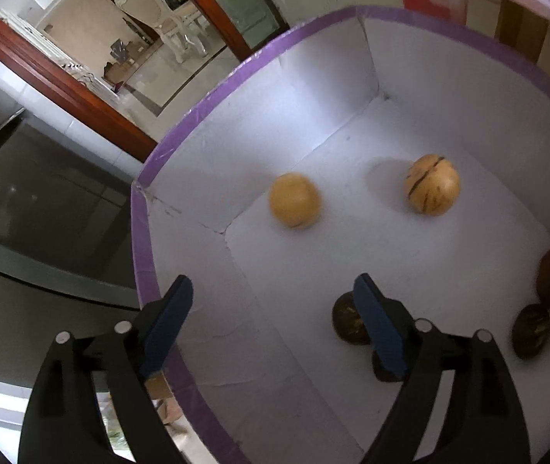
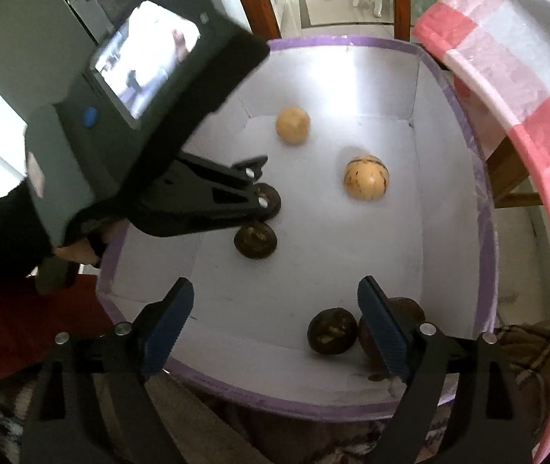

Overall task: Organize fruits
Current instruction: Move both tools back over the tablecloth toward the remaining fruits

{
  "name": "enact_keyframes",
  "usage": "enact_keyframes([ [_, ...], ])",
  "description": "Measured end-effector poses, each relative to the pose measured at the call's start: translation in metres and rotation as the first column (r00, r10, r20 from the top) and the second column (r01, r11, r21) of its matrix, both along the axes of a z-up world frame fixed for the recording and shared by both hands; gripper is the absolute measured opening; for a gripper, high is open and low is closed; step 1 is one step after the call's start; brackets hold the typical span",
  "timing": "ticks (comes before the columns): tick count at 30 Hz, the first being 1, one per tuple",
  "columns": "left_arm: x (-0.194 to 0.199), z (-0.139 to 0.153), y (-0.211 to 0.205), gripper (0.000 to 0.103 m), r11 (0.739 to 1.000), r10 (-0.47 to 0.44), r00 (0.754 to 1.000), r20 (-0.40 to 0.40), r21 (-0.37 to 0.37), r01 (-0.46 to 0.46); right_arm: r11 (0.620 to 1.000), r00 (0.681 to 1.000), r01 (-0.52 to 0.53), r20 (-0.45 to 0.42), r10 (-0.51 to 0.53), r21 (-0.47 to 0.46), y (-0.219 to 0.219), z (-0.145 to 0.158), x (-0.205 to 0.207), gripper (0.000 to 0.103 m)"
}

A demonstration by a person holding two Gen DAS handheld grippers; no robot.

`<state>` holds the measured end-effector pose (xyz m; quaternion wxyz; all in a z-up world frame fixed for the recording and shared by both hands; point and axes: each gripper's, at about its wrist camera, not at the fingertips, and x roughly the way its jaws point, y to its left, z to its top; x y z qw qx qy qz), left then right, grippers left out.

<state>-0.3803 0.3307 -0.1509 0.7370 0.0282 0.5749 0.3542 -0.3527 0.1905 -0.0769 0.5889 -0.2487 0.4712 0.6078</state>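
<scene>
Showing only R view: pink-checked cloth (image 2: 522,89)

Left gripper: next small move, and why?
Probably ease the left gripper right and down to straddle the nearest dark fruit. Its jaws stand open and empty, one finger outside the purple-edged box wall, and that fruit sits beside the right finger, not between them.

Left claw (image 1: 275,321) agape over white box (image 1: 182,178); two yellow fruits (image 1: 294,200) inside.
</scene>
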Motion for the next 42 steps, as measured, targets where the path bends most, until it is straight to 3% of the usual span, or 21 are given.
enact_keyframes([
  [8,0.008,-0.015,-0.003,0.093,1.000,-0.022,0.991,-0.129,0.014,0.024,0.992,1.000,0.029,-0.001,-0.029,0.122,-0.021,0.023,0.014,0.085],
  [11,0.007,-0.015,0.004,0.093,1.000,0.019,0.992,-0.127,-0.008,-0.020,0.987,0.997,0.045,0.049,-0.053,0.155,-0.027,0.033,0.014,0.086],
  [13,0.006,-0.008,0.008,0.093,0.998,0.050,0.994,-0.098,-0.029,-0.053,0.972,0.988,0.074,0.114,-0.102,0.225,-0.038,0.052,0.018,0.086],
  [15,0.008,0.002,0.014,0.093,0.995,0.081,0.996,-0.049,-0.054,-0.083,0.943,0.978,0.110,0.135,-0.159,0.315,-0.050,0.072,0.025,0.087],
  [21,0.040,0.058,0.012,0.093,0.989,0.120,0.979,0.167,-0.101,-0.105,0.825,0.956,0.243,0.020,-0.294,0.511,-0.091,0.142,0.058,0.087],
  [23,0.058,0.085,0.006,0.093,0.993,0.100,0.965,0.241,-0.081,-0.082,0.774,0.938,0.309,-0.043,-0.344,0.552,-0.110,0.167,0.076,0.087],
  [25,0.076,0.119,-0.002,0.093,0.997,0.073,0.939,0.335,-0.055,-0.058,0.737,0.916,0.366,-0.083,-0.391,0.568,-0.126,0.187,0.091,0.087],
  [26,0.088,0.143,-0.010,0.093,0.998,0.053,0.914,0.401,-0.044,-0.038,0.719,0.903,0.395,-0.101,-0.417,0.572,-0.133,0.195,0.100,0.087],
  [31,0.150,0.219,-0.064,0.100,0.994,-0.089,0.799,0.595,0.004,0.108,0.631,0.809,0.536,-0.127,-0.575,0.561,-0.180,0.239,0.146,0.087],
  [35,0.221,0.243,-0.122,0.101,0.957,-0.210,0.722,0.659,-0.014,0.291,0.577,0.700,0.621,-0.044,-0.712,0.530,-0.217,0.257,0.193,0.087],
  [38,0.274,0.244,-0.163,0.101,0.904,-0.265,0.681,0.683,-0.069,0.421,0.530,0.593,0.693,0.032,-0.805,0.488,-0.241,0.253,0.239,0.087],
  [42,0.340,0.237,-0.220,0.101,0.819,-0.325,0.646,0.691,-0.137,0.557,0.392,0.403,0.828,0.059,-0.913,0.401,-0.287,0.224,0.314,0.087],
])
